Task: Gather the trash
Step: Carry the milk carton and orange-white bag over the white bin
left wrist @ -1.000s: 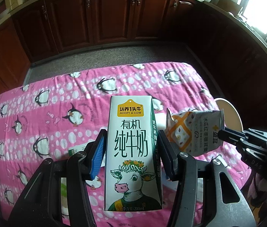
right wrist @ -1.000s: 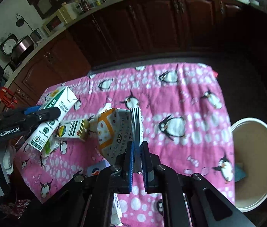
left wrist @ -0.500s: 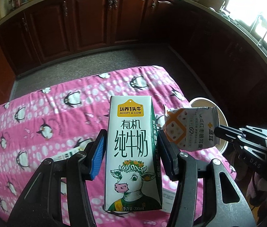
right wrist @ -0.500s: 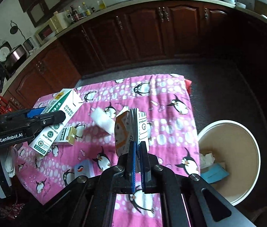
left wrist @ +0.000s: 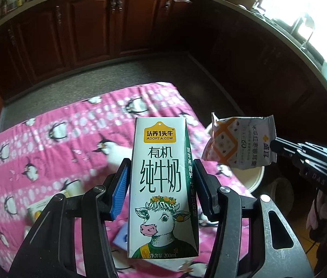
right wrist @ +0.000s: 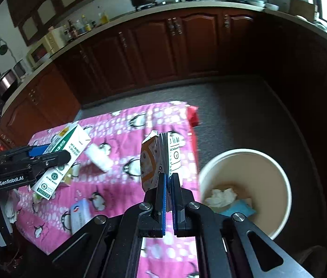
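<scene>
My left gripper (left wrist: 162, 173) is shut on a white and green milk carton (left wrist: 163, 185) with a cow on it, held upright above the pink penguin tablecloth (left wrist: 59, 139). The carton also shows in the right wrist view (right wrist: 63, 159). My right gripper (right wrist: 168, 180) is shut on an orange and white snack wrapper (right wrist: 157, 159), held in the air at the table's right edge. The wrapper also shows in the left wrist view (left wrist: 240, 146). A cream round trash bin (right wrist: 277, 178) stands on the floor right of the table, holding crumpled tissue (right wrist: 221, 197) and blue paper.
A crumpled white tissue (right wrist: 99, 158), a small juice box (left wrist: 38, 208) and a white-blue packet (right wrist: 80, 215) lie on the tablecloth. Dark wooden cabinets (right wrist: 163, 53) run along the back. Grey floor (right wrist: 233, 106) lies beyond the table.
Both grippers have moved right with their loads, toward the table's right edge. The bin now shows larger and closer in the right wrist view.
</scene>
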The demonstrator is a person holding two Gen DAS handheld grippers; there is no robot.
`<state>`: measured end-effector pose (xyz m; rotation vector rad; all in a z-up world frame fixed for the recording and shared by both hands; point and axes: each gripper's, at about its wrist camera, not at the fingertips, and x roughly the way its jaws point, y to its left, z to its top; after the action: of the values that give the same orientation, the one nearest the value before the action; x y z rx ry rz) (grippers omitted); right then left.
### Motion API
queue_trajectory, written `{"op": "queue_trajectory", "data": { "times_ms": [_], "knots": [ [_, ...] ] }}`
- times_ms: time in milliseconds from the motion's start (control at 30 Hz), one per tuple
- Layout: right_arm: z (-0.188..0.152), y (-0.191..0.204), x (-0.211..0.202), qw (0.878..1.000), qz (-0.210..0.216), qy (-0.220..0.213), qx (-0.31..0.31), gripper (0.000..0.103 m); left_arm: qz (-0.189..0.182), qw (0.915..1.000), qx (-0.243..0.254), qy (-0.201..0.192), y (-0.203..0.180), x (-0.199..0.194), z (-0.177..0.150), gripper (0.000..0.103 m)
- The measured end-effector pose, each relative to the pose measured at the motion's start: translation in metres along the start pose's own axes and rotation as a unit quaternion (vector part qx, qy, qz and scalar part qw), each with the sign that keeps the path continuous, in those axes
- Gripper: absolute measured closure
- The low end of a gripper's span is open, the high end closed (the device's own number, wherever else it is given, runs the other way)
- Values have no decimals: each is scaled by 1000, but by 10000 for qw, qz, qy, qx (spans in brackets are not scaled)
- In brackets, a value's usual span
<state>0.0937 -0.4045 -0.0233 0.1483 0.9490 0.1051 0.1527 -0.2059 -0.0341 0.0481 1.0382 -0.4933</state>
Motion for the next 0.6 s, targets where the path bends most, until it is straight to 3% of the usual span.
{"op": "queue_trajectory", "data": {
  "times_ms": [300, 600],
  "knots": [
    [-8, -54, -15, 9984, -485, 38, 279, 100, -324, 9986, 392, 176, -57, 31, 15, 52],
    [-28, -93, -1, 9947, -824, 324, 531, 100, -598, 9937, 754, 581, -119, 84, 24, 52]
  ]
}}
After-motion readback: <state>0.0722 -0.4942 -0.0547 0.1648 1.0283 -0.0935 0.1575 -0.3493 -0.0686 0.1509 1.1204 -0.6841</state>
